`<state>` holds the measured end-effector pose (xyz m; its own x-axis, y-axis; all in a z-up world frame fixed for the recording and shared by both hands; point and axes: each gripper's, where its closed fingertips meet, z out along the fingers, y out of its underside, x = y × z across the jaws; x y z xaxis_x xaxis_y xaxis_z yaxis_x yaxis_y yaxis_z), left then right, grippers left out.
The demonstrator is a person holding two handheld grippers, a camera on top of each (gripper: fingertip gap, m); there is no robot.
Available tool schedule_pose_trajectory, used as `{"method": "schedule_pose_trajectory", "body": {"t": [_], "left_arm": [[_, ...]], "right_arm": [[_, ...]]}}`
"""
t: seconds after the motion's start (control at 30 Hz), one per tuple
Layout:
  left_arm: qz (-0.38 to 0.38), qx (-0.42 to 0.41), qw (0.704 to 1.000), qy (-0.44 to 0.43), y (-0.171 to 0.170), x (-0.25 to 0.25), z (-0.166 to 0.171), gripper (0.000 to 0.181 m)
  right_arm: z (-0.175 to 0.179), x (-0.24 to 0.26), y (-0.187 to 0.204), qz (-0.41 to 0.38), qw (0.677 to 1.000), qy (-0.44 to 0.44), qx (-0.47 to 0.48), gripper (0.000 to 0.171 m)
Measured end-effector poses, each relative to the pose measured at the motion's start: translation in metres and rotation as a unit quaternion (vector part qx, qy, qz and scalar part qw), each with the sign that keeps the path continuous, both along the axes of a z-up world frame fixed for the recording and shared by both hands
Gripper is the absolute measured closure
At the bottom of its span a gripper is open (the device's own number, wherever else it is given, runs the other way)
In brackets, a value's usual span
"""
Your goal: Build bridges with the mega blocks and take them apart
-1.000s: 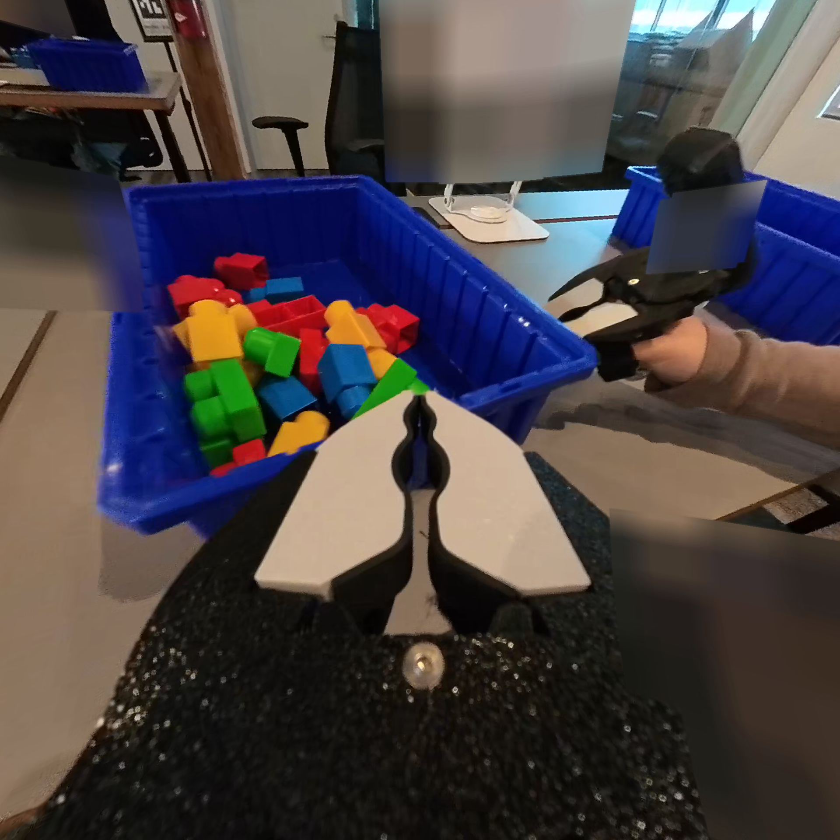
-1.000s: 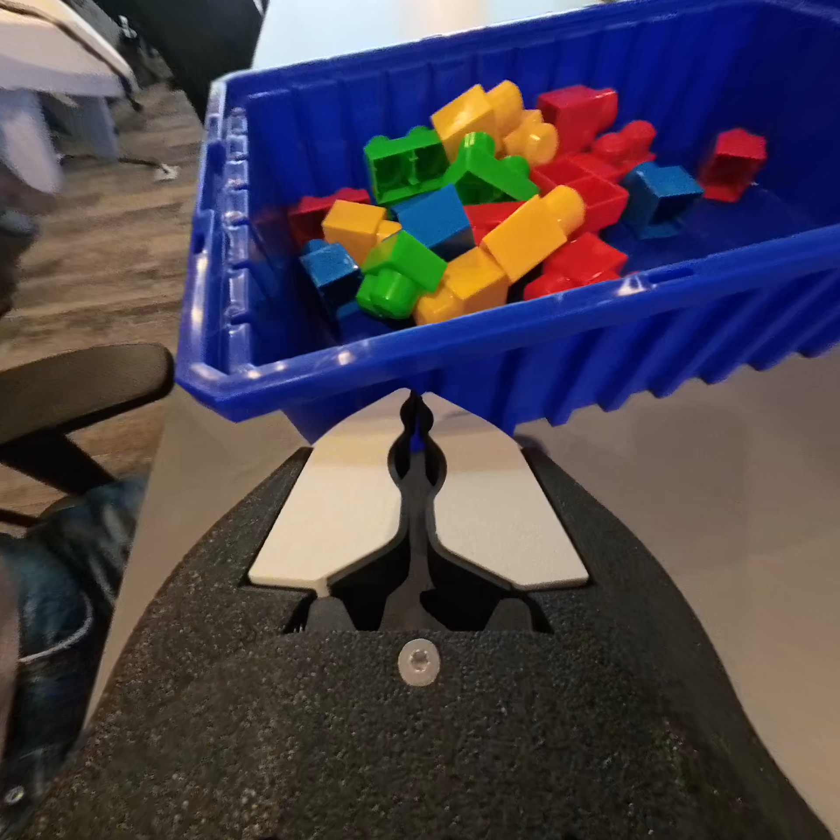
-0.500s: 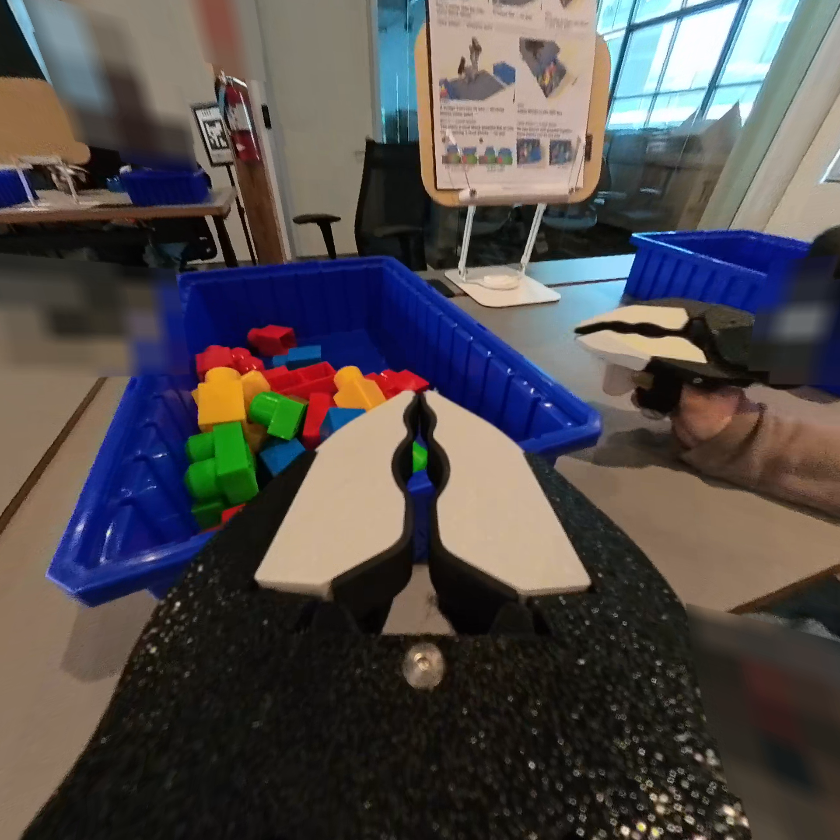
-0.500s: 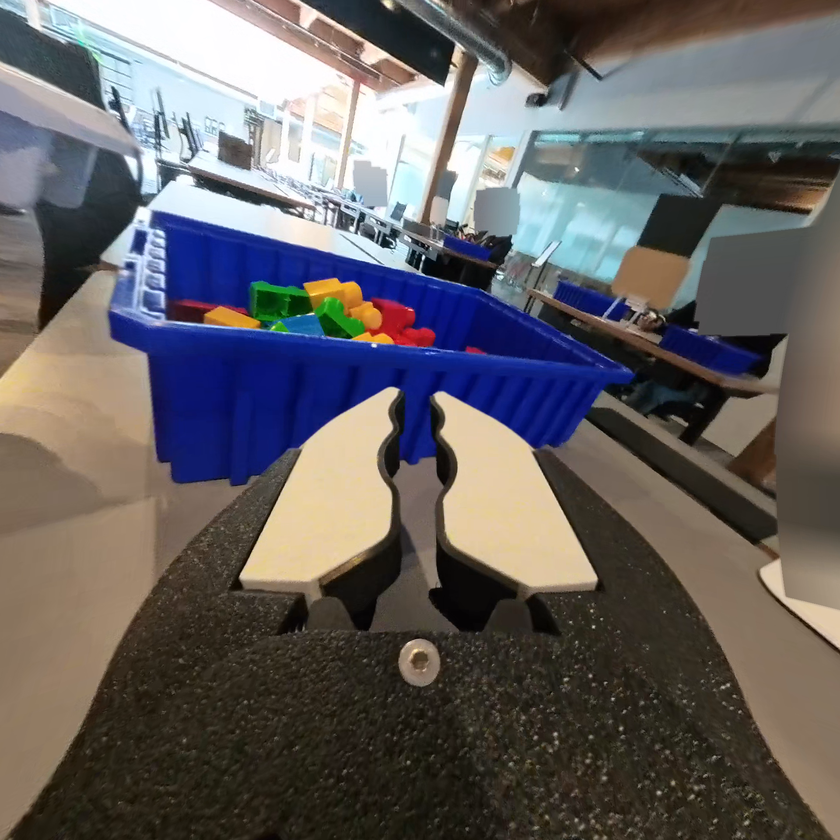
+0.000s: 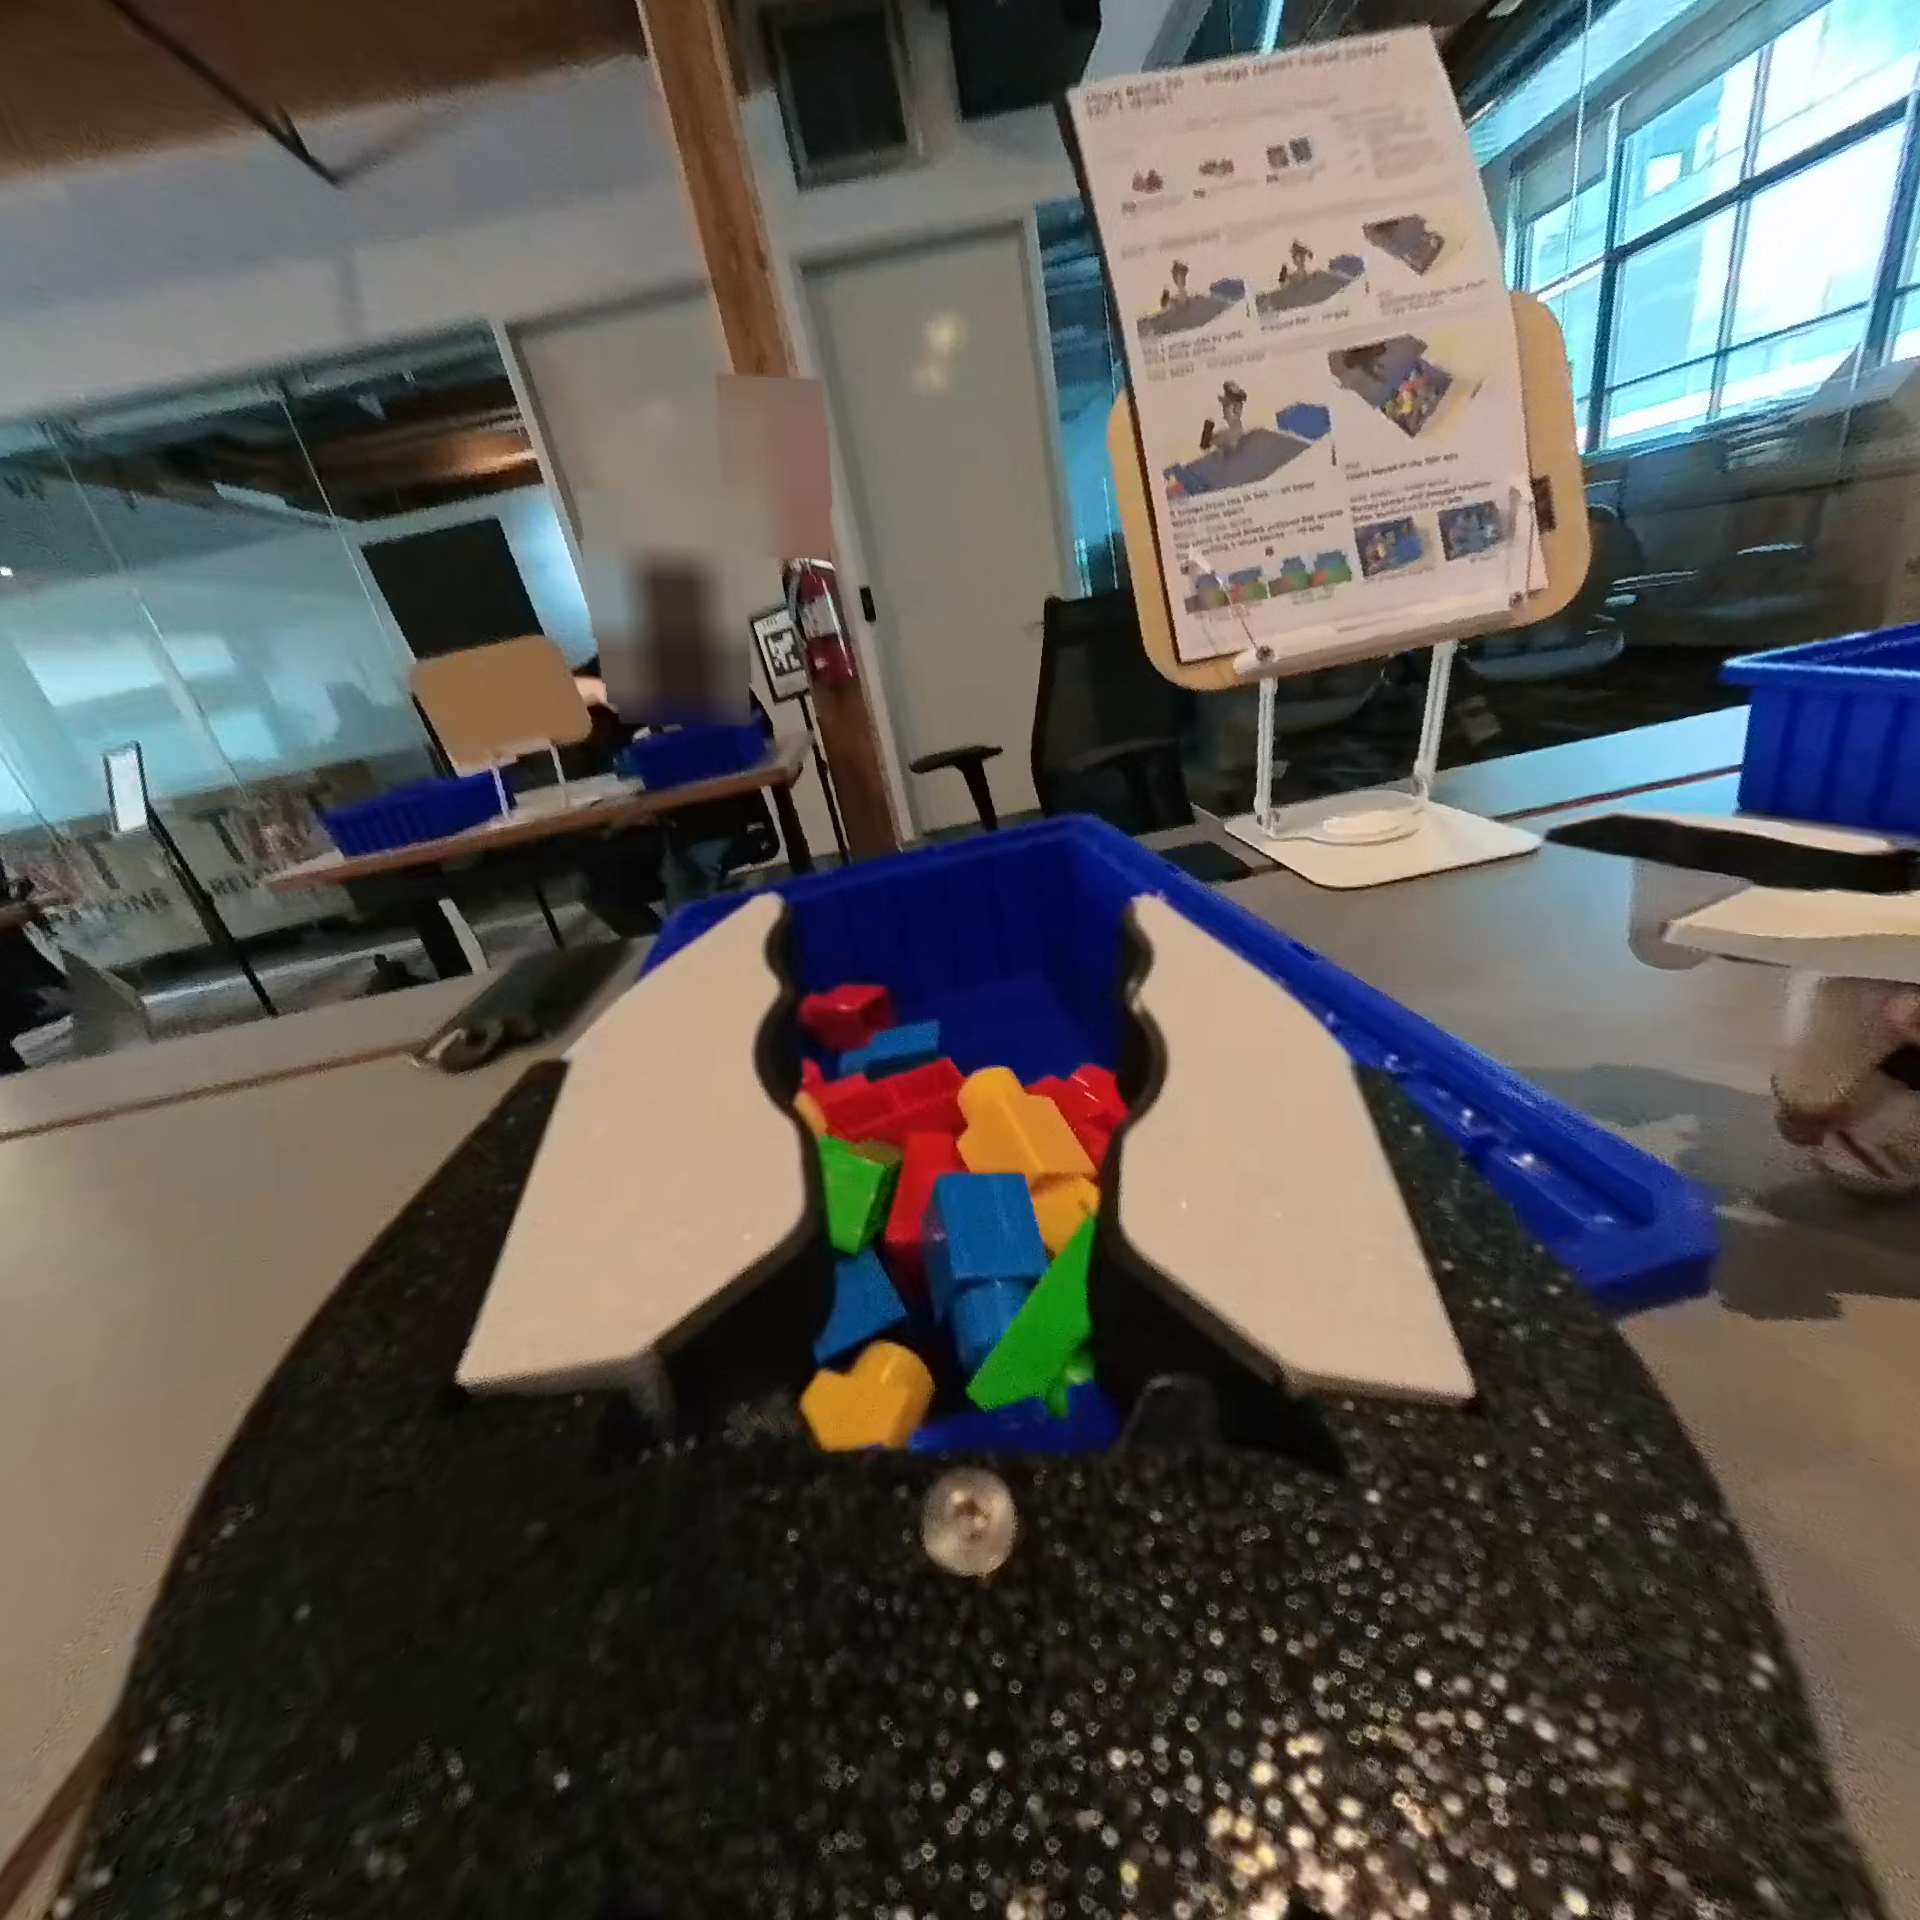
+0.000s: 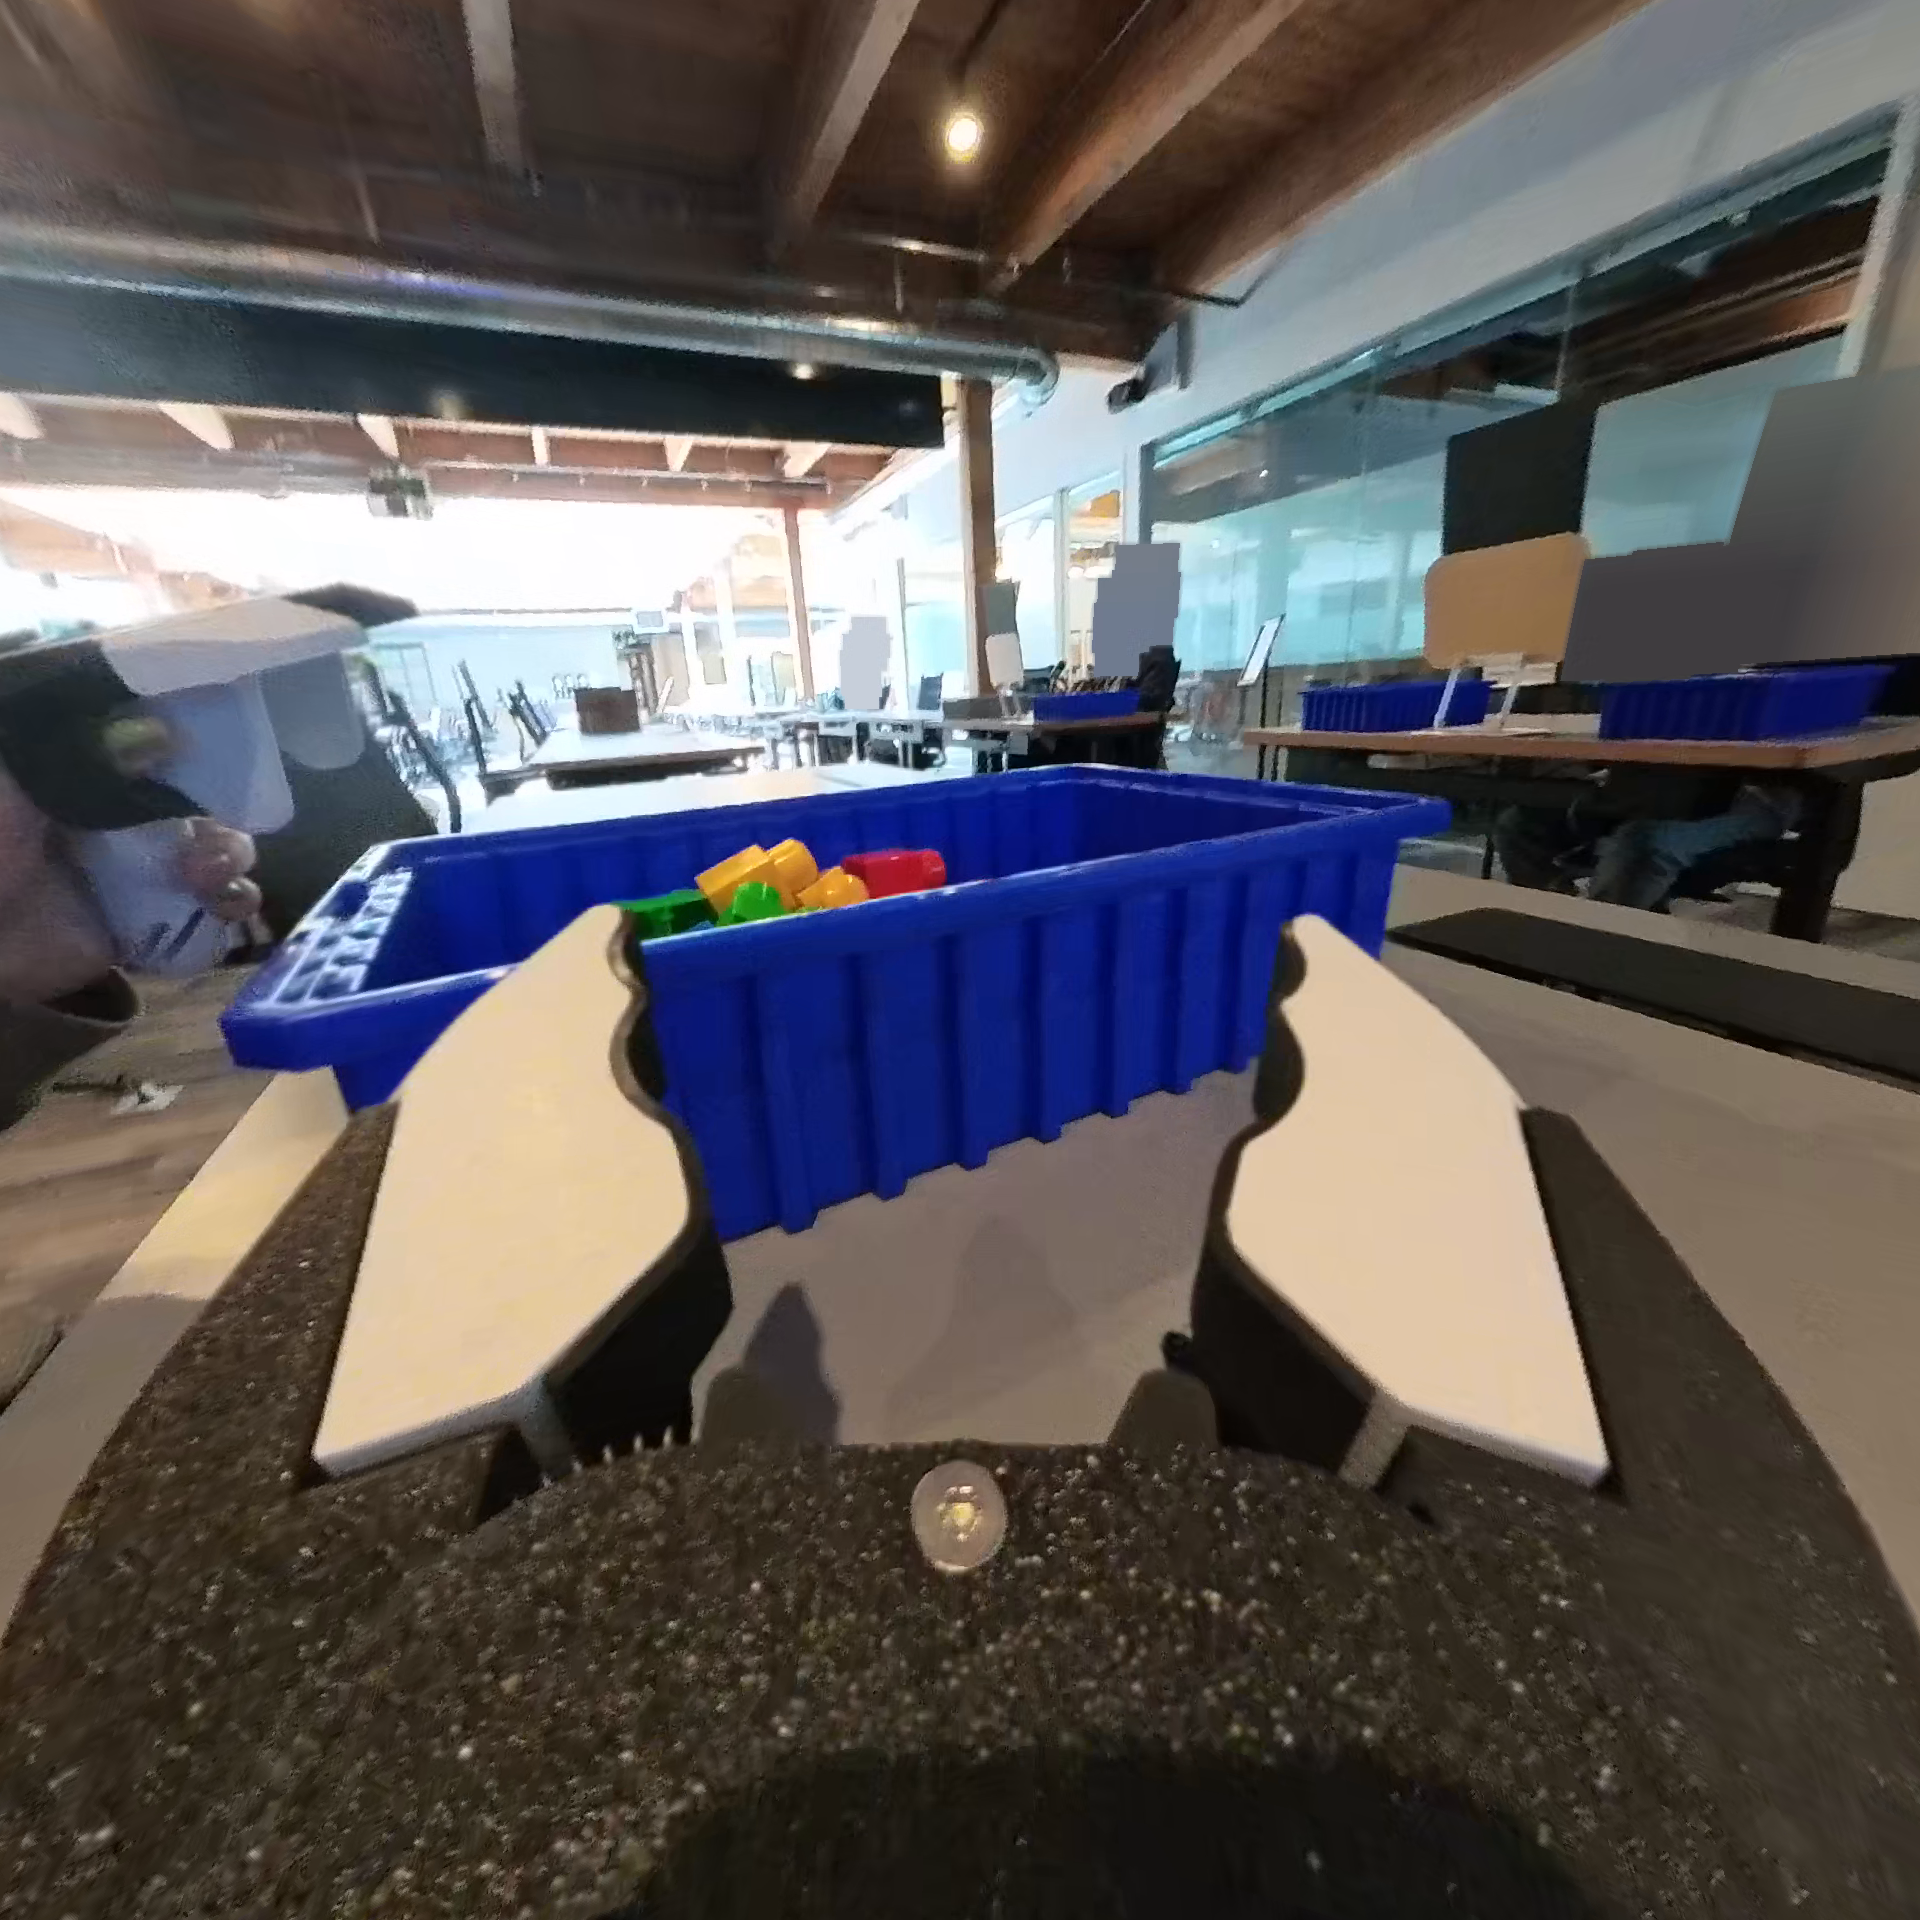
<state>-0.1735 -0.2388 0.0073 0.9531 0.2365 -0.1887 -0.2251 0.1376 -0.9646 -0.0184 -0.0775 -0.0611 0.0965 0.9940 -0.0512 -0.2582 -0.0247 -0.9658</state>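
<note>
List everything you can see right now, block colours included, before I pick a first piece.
Blue bin: one, on the grey table, directly ahead of both grippers.
Mega blocks: a loose pile in the bin; red, yellow, green and blue; exact count unclear.
Second blue bin: one, far right on the table, contents hidden.
Instruction sheet on a stand: one, white, behind the bin.
Other desks with blue bins: several, in the background.
Left gripper: open, empty, over the near end of the bin.
Right gripper: open, empty, low beside the bin's long wall.
</note>
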Motion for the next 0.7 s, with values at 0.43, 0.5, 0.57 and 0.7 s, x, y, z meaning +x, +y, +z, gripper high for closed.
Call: {"method": "schedule_pose_trajectory", "body": {"t": [0.43, 0.5, 0.57, 0.7], "left_arm": [[-0.02, -0.002, 0.999, -0.046, 0.032, -0.039, 0.031, 0.035], [-0.027, -0.001, 0.999, -0.039, 0.035, -0.041, 0.037, 0.035], [-0.035, 0.018, 0.999, -0.019, 0.035, -0.041, 0.044, 0.035], [-0.059, 0.079, 0.995, -0.02, 0.027, -0.045, 0.059, 0.039]], "right_arm": [[-0.004, -0.017, -0.013, -0.042, 0.99, -0.041, 0.126, 0.031], [-0.004, -0.023, -0.013, -0.05, 0.986, -0.06, 0.144, 0.027], [-0.006, -0.031, -0.017, -0.036, 0.981, -0.109, 0.157, 0.029], [0.011, -0.049, -0.02, -0.012, 0.965, -0.186, 0.185, 0.04]]}}
